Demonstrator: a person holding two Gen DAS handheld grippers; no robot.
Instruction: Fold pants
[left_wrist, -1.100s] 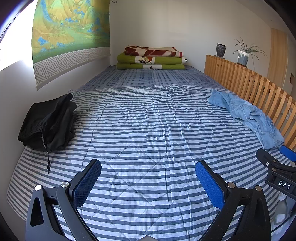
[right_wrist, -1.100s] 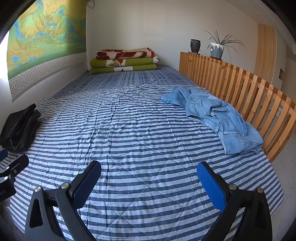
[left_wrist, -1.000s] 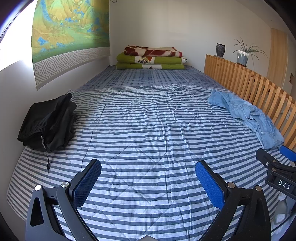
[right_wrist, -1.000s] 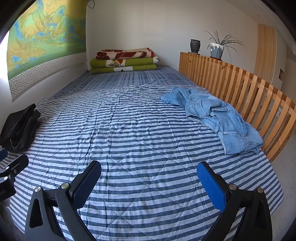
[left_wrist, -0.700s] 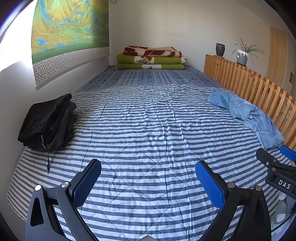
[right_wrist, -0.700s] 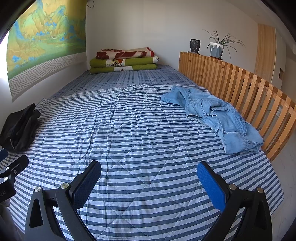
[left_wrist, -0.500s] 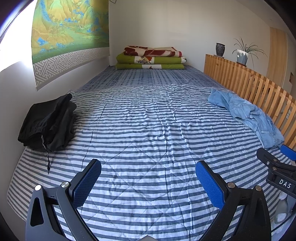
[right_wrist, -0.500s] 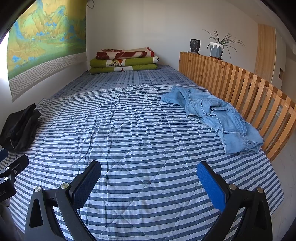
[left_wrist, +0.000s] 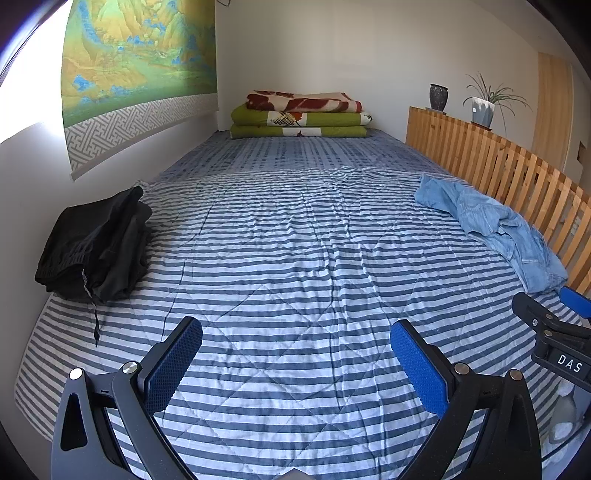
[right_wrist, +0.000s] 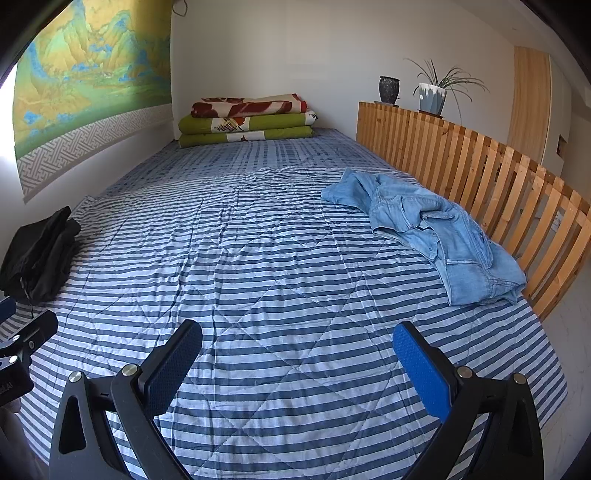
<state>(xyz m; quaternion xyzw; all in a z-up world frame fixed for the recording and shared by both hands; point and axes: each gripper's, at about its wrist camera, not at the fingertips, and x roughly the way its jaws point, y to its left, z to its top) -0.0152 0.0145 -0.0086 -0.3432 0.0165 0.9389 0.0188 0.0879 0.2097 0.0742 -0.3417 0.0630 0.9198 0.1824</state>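
Crumpled light-blue denim pants lie on the right side of the striped bed, beside the wooden slat rail; they also show at the right in the left wrist view. A folded black garment rests at the bed's left edge by the wall, seen too as a dark heap. My left gripper hovers open over the near part of the bed, holding nothing. My right gripper is open as well, well short of the denim pants.
A wooden slat rail runs along the bed's right side, with a dark vase and a potted plant on its ledge. Folded green and red blankets are stacked at the far end. A landscape hanging covers the left wall.
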